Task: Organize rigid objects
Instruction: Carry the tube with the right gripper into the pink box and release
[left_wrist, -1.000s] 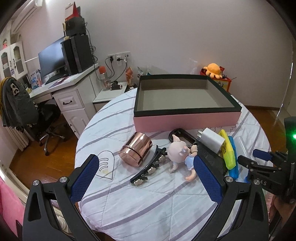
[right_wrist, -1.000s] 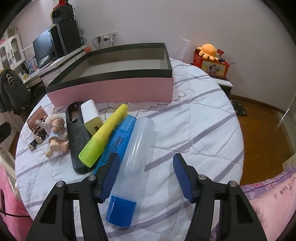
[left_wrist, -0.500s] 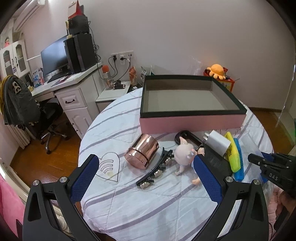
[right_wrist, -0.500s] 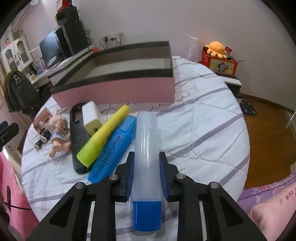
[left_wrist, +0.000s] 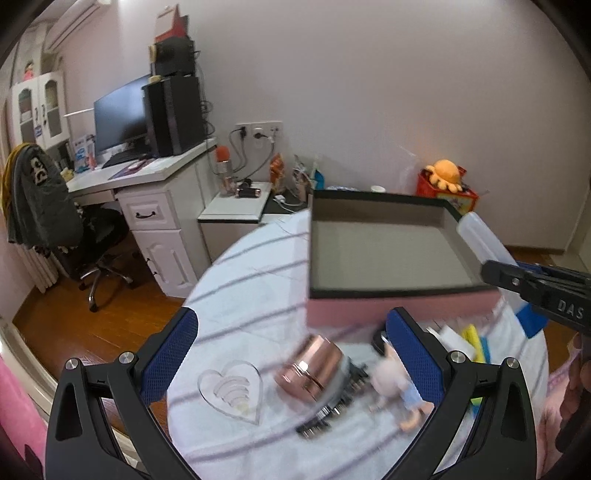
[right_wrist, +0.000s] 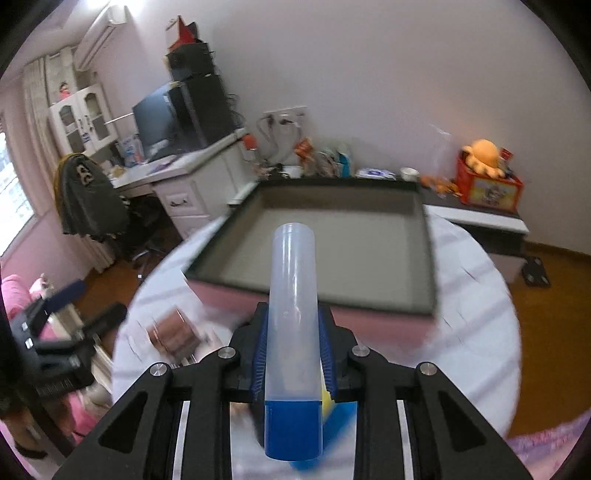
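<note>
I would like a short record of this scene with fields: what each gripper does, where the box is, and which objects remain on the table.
right gripper: shut on the translucent tube with blue cap, lifted off the table, pointing at the box
left gripper: open, holds nothing
pink box: on the round table, inside empty
objects on table: rose-gold jar, clear heart piece, pig figurine, yellow highlighter
image quality: both views blurred

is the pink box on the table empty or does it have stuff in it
Empty: both wrist views show only the bare grey floor of the pink box. The tube is above it in the right gripper.
</note>
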